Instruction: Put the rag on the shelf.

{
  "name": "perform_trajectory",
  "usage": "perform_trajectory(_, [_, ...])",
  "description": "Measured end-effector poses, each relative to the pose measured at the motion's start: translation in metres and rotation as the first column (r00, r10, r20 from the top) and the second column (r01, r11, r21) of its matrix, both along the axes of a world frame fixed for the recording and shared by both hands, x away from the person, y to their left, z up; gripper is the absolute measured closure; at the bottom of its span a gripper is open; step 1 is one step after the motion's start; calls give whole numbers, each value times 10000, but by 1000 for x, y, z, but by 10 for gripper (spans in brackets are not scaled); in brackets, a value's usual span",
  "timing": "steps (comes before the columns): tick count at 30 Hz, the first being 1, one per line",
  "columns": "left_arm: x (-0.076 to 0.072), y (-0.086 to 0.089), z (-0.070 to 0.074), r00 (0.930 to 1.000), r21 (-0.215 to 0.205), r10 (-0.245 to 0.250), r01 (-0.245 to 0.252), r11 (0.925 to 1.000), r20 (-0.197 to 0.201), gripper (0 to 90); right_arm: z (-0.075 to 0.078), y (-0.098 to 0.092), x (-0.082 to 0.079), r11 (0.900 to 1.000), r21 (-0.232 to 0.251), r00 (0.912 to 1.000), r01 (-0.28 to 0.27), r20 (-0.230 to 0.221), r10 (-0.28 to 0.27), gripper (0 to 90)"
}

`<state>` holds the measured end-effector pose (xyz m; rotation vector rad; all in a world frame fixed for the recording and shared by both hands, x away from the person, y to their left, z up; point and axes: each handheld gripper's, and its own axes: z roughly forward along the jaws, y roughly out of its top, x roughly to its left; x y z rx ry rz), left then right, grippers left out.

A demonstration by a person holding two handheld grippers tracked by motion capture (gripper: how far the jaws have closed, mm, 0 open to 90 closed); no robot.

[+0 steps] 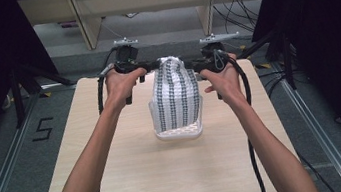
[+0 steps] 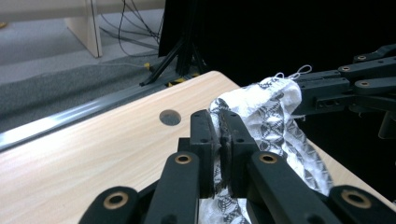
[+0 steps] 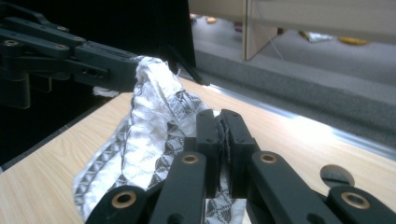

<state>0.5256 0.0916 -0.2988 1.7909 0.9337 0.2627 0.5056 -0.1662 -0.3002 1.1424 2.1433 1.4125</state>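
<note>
while pinched by both grippers (image 1: 170, 68), cloth (image 1: 176, 97) mid-table

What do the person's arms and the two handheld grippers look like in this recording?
Both forearms are bare, with no sleeves in view. The left gripper and right gripper are black, each with a grey three-cornered plate on top and a black cable trailing back along the arm. In the gripper views, each has two flat black jaws on black link arms with brass-coloured pivot pins.

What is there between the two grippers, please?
In the high view, the patterned cloth stretches between the left gripper and the right gripper, both shut on its top edge, hanging into a white basket.
</note>
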Motion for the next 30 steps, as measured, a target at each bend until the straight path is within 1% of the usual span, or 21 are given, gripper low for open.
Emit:
perform_trajectory(1, [1,1,-3,10000,-7,15,-15,10000,-50,842,-1,2,1,9999,80,9996,78,-288,-76,871])
perform_trajectory(4, [4,3,-11,9997,63,70,-69,10000,-237,840,-7,4,7,9999,-102,9992,56,-407,-60,869])
perform_trajectory(6, [6,4,-15,9992,100,56,-53,9999,-389,835,-12,6,10,9999,-109,9978,125,-657,-132,868])
perform_trajectory(8, [8,5,-20,9986,56,45,-42,10000,-534,830,-16,6,13,9997,-215,9971,148,-746,-163,867])
perform_trajectory(9, [10,5,-23,9981,153,53,-43,9999,-611,828,-19,6,16,9994,-332,9976,74,-680,-96,866])
perform_trajectory(10, [10,5,-25,9978,178,95,-83,9998,-651,825,-22,8,16,9993,-309,9953,230,-930,-258,866])
perform_trajectory(12, [12,5,-30,9970,197,63,-48,9998,-771,824,-27,8,20,9985,-526,9965,126,-822,-169,866])
perform_trajectory(13, [13,4,-32,9967,210,100,-84,9997,-806,823,-28,9,19,9984,-469,9942,301,-1017,-348,866])
perform_trajectory(14, [14,4,-35,9963,289,44,-19,9996,-860,822,-30,10,20,9985,-461,9930,286,-1130,-336,865])
perform_trajectory(16, [15,3,-38,9957,317,48,-19,9995,-922,814,-33,10,21,9970,-708,9922,319,-1180,-401,862])
perform_trajectory(17, [15,3,-39,9953,312,41,-11,9995,-971,806,-35,10,24,9970,-754,9940,173,-1066,-253,859])
perform_trajectory(18, [15,2,-40,9946,360,-8,46,9993,-1042,792,-35,12,22,9972,-643,9894,391,-1374,-477,855])
perform_trajectory(19, [16,2,-41,9933,461,-80,134,9988,-1155,762,-36,11,24,9965,-782,9894,302,-1395,-410,843])
perform_trajectory(20, [16,1,-42,9914,555,-166,240,9982,-1297,714,-38,11,25,9969,-765,9886,187,-1475,-299,827])
perform_trajectory(21, [16,0,-44,9895,697,-151,254,9972,-1438,654,-39,12,25,9961,-849,9880,236,-1498,-362,802])
perform_trajectory(23, [16,1,-44,9907,1026,23,118,9947,-1363,545,-40,13,26,9945,-989,9820,348,-1813,-524,742])
perform_trajectory(25, [15,2,-44,9903,1058,240,-95,9943,-1369,471,-40,14,25,9914,-1211,9806,501,-1825,-718,720])
perform_trajectory(26, [15,3,-44,9909,1108,312,-167,9937,-1306,457,-41,14,26,9908,-1262,9838,489,-1653,-696,718])
perform_trajectory(28, [15,6,-43,9910,1083,336,-195,9939,-1294,449,-40,13,26,9900,-1317,9842,508,-1619,-721,702])
perform_trajectory(29, [14,6,-43,9907,906,404,-287,9955,-1300,446,-39,14,25,9902,-1269,9825,586,-1681,-796,701])
perform_trajectory(30, [14,9,-42,9912,976,350,-226,9950,-1280,442,-40,13,26,9908,-1255,9882,509,-1369,-681,698])
